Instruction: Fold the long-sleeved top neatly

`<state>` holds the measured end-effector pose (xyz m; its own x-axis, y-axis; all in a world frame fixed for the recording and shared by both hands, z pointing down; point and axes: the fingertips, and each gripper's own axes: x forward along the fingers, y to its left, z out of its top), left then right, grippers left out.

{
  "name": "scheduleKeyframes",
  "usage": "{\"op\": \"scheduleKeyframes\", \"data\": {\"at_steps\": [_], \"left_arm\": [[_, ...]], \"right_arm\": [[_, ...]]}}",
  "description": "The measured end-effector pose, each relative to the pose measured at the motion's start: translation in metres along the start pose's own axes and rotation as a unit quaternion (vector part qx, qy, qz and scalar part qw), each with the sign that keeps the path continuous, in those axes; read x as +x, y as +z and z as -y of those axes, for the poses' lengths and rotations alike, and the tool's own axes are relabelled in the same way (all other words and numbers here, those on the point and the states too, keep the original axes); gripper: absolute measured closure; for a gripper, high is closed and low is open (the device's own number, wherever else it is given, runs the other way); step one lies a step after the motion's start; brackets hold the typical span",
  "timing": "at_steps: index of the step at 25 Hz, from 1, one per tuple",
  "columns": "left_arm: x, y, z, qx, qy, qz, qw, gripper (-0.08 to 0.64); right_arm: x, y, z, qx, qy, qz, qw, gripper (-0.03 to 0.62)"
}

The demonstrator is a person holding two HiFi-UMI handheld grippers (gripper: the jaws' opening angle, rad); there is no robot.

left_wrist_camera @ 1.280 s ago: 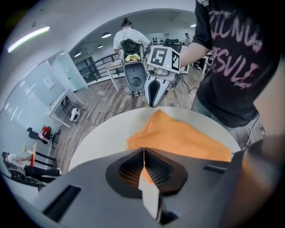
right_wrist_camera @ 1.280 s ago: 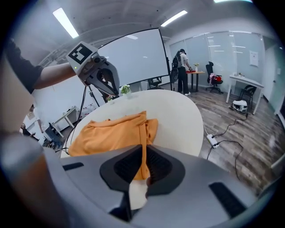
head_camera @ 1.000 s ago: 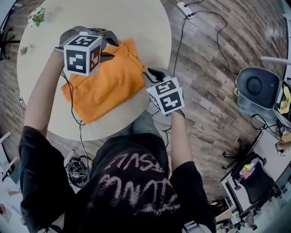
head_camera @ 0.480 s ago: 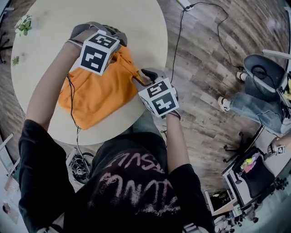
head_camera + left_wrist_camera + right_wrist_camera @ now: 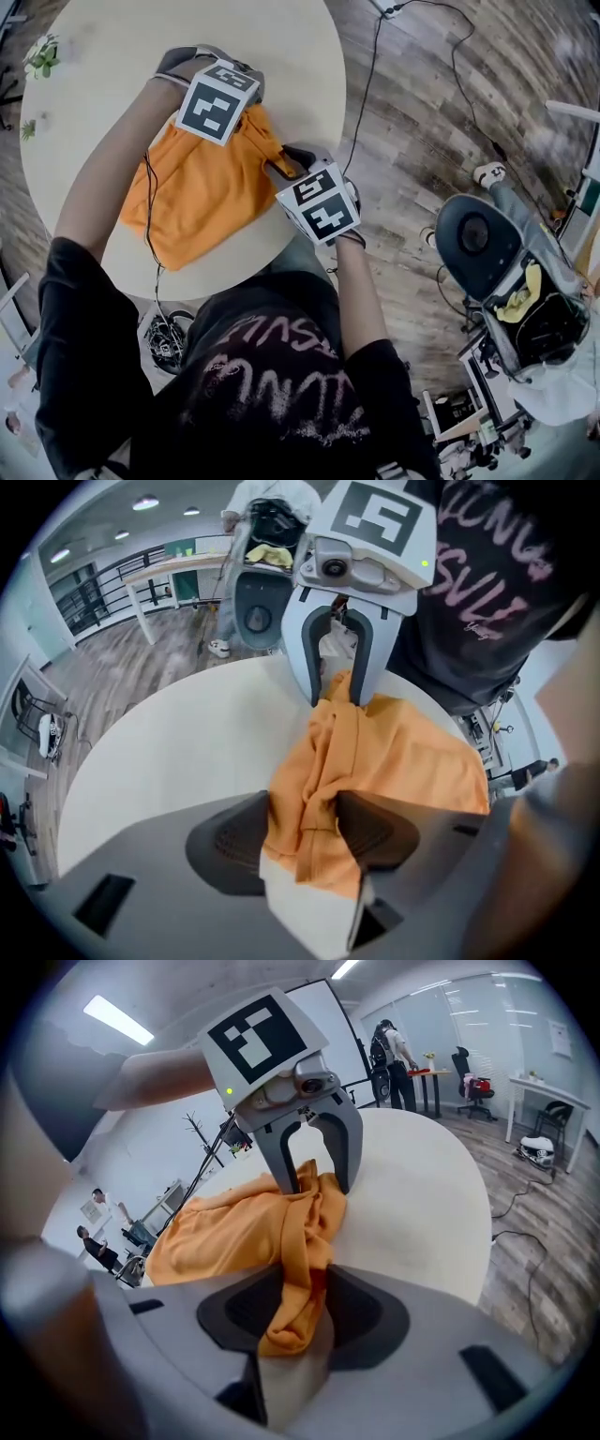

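Observation:
An orange long-sleeved top (image 5: 202, 197) lies partly folded on the round pale table (image 5: 112, 37). Its right edge is bunched into a ridge between the two grippers. My left gripper (image 5: 305, 832) points steeply down at the far end of that ridge (image 5: 323, 752). Its jaws stand wide, with the cloth loose between them. At the near end is my right gripper (image 5: 302, 1302), whose jaws are closing, and a fold of the top (image 5: 291, 1316) fills the narrow gap between its pads. In the head view the marker cubes cover both sets of fingertips.
Small green sprigs (image 5: 42, 56) lie at the table's far left edge. Cables (image 5: 375, 84) run over the wooden floor to the right. An office chair (image 5: 478, 244) and a person's shoe (image 5: 492, 173) are further right. A cable bundle (image 5: 169, 342) lies under the table's near edge.
Both grippers have sunk toward the table with the top's right edge. The left one has also shifted right and tipped more steeply down. The chair at the right has moved.

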<state>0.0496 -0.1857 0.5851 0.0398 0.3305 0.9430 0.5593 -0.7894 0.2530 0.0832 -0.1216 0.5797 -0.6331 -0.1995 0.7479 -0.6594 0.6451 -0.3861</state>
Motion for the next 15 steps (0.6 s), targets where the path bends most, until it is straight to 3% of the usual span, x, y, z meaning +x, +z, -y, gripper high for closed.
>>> {"op": "scheduleKeyframes", "data": {"at_steps": [6, 9, 11, 15], "left_arm": [[0.000, 0.001, 0.009, -0.013, -0.013, -0.006, 0.9998, 0.414], [-0.004, 0.001, 0.008, -0.014, 0.009, -0.007, 0.9998, 0.437], [-0.010, 0.001, 0.008, -0.019, 0.025, -0.005, 0.9995, 0.446], [-0.029, 0.010, 0.005, -0.029, 0.064, 0.010, 0.9975, 0.456]], "right_arm": [[-0.001, -0.001, 0.000, -0.007, 0.000, -0.002, 1.000, 0.480], [-0.004, -0.003, 0.005, -0.013, -0.008, 0.004, 1.000, 0.502], [-0.009, -0.001, 0.010, -0.011, -0.020, 0.016, 1.000, 0.554], [-0.024, -0.001, 0.016, -0.011, -0.043, 0.030, 0.999, 0.568]]}}
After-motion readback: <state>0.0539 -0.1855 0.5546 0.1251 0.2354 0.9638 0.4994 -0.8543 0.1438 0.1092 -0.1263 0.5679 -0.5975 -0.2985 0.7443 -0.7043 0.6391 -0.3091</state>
